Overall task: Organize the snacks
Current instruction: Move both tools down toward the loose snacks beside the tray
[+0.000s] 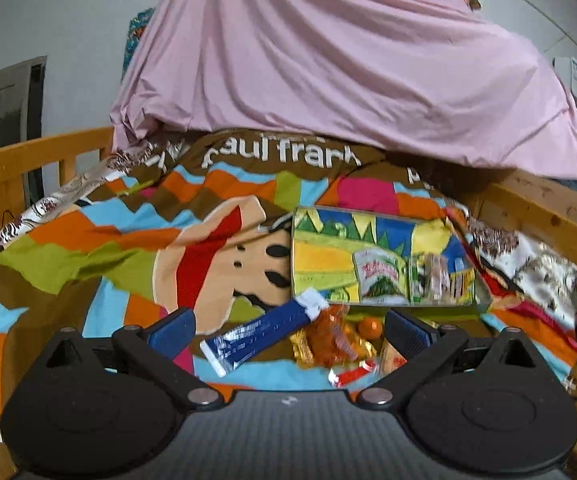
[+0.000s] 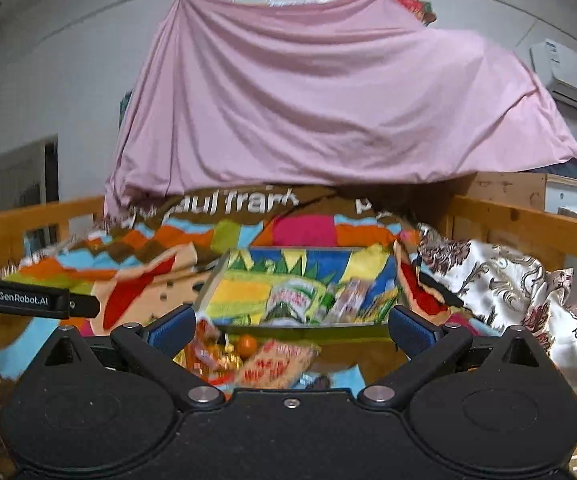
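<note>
Both hand-held grippers, left and right, gape wide, empty, above snacks.

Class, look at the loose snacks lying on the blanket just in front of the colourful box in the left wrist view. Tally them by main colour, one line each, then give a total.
Blue and white: 1, the long snack packet
Orange: 2, the crinkly snack bag and the small round orange fruit
Red and white: 1, the small wrapper
Total: 4 that can be told apart; blur hides any others.
</note>
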The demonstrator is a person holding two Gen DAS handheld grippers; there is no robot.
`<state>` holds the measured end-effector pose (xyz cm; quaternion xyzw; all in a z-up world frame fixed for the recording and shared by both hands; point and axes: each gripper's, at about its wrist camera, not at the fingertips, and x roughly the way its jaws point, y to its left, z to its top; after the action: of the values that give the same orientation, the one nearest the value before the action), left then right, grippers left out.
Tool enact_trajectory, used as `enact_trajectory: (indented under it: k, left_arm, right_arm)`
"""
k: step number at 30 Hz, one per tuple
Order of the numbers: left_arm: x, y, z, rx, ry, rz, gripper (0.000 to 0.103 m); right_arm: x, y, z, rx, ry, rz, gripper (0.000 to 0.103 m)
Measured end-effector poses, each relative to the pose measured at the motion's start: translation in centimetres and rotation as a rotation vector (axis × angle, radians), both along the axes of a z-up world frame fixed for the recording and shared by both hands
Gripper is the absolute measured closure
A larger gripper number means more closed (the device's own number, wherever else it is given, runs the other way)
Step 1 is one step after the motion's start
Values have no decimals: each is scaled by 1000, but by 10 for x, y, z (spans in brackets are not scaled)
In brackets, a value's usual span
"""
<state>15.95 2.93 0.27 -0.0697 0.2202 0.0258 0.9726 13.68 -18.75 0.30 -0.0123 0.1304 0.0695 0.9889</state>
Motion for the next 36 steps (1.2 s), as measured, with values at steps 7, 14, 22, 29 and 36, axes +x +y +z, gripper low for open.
enact_trajectory:
  k: [7, 14, 22, 29, 36]
  left_arm:
    - [-4, 0, -16, 39, 54, -26, 0]
    - [-5, 4, -25, 50, 92, -27, 0]
    - [5, -4, -34, 111, 131, -46, 0]
    - [21, -17, -43, 151, 155, -78, 0]
    - [42, -31, -52, 165, 177, -120, 0]
  right_arm:
    - [7, 8, -9, -41, 60, 16, 1]
    - [20, 10, -22, -63, 155, 10, 1]
    - [45, 10, -43, -67, 338, -6, 1]
    - [67, -4, -54, 5, 465, -14, 1]
    - [90, -9, -58, -67, 449, 21, 1]
